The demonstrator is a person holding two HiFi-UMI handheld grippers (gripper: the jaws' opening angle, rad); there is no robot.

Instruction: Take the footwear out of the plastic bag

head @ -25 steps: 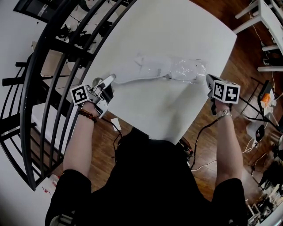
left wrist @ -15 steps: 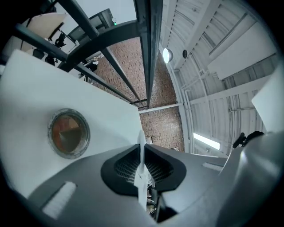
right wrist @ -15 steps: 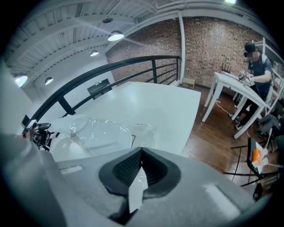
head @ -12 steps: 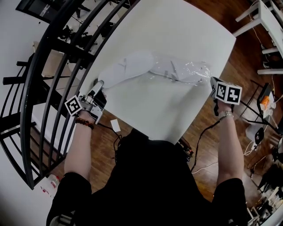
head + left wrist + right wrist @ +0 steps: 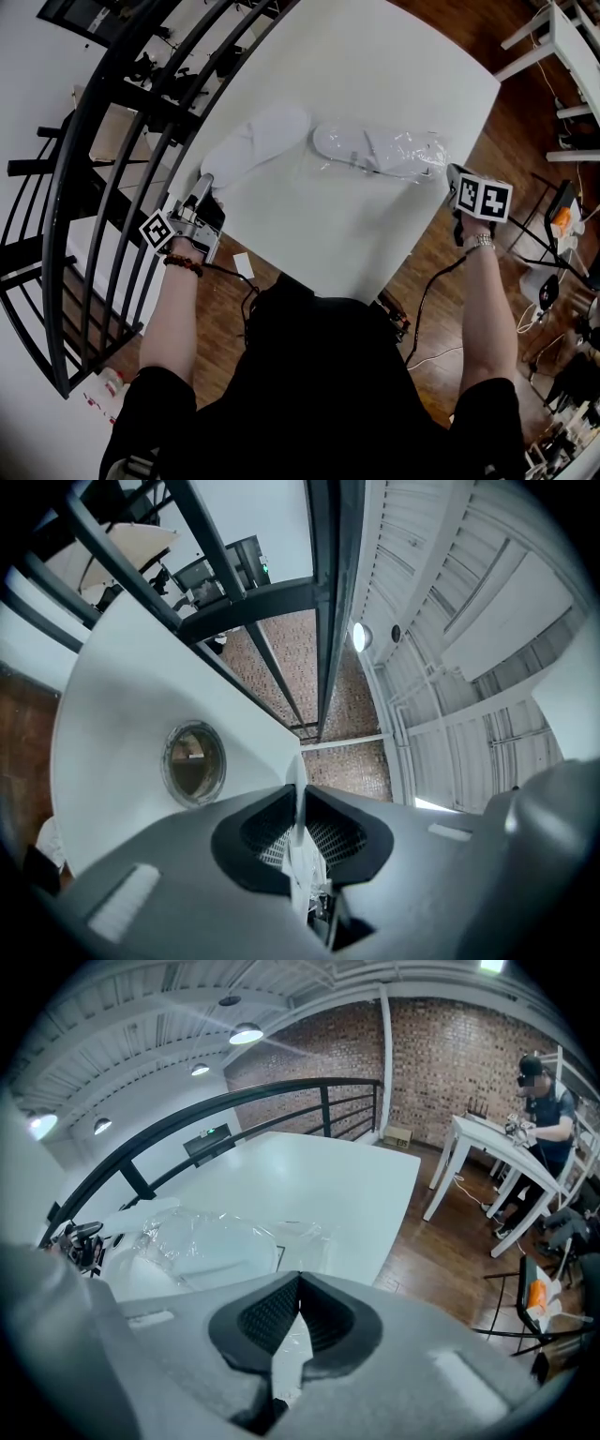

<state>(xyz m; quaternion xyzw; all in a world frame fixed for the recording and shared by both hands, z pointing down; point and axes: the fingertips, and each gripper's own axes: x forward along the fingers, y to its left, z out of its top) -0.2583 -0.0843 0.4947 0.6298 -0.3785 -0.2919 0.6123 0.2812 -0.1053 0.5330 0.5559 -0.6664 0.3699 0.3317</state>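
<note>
1. Slipper (image 5: 253, 145): white, flat on the counter (image 5: 375, 56) and out of the bag (image 5: 417, 150). It runs at a slant from beside the bag's left end down to the left gripper (image 5: 203, 184).
2. The left jaws are almost together, pinching the near end of the slipper. In the left gripper view it shows as a thin white edge (image 5: 299, 794) standing between the pads.
3. A second slipper (image 5: 361, 145) lies inside the clear, crinkled bag, just right of the first and apart from it.
4. The right gripper (image 5: 452, 175) is at the bag's right end. Its jaws are closed on a fold of the plastic (image 5: 286, 1354), and the bag spreads out ahead of them across the counter.
5. Edges: the free slipper lies along the counter's left edge, close to the black railing (image 5: 112, 112). The left gripper sits over that edge, and the right gripper sits at the right edge.
6. Room: the counter is bare white beyond both slippers, and also between them and the person.
</note>
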